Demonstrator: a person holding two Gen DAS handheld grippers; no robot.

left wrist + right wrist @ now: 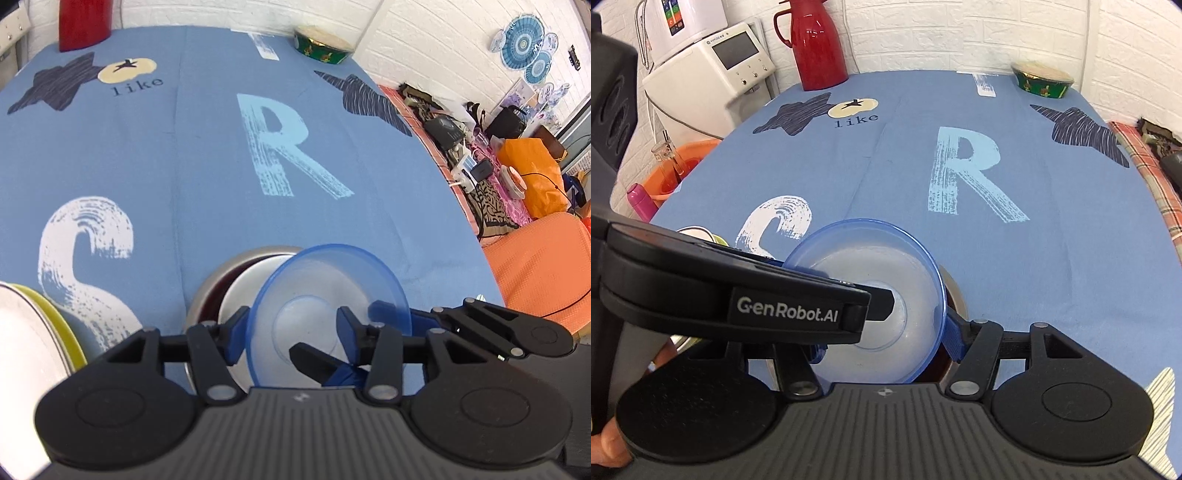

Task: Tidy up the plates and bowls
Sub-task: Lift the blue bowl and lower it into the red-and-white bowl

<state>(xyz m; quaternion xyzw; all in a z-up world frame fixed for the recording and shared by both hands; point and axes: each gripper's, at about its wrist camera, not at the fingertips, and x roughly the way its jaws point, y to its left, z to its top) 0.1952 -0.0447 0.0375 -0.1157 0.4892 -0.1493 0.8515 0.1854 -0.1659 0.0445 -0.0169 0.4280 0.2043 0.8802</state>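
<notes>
Translucent blue bowl (328, 314) is pinched at its rim by the right gripper (886, 345) over the steel bowl (236, 280) — left gripper (291, 328) spread, empty — slippage risked.

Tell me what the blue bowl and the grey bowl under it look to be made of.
Blue bowl: likely thin plastic, glossy and translucent; the surface below shows through its base.
Grey bowl: probably stainless steel, a dull silver rim with soft reflections and a dark inside.
</notes>
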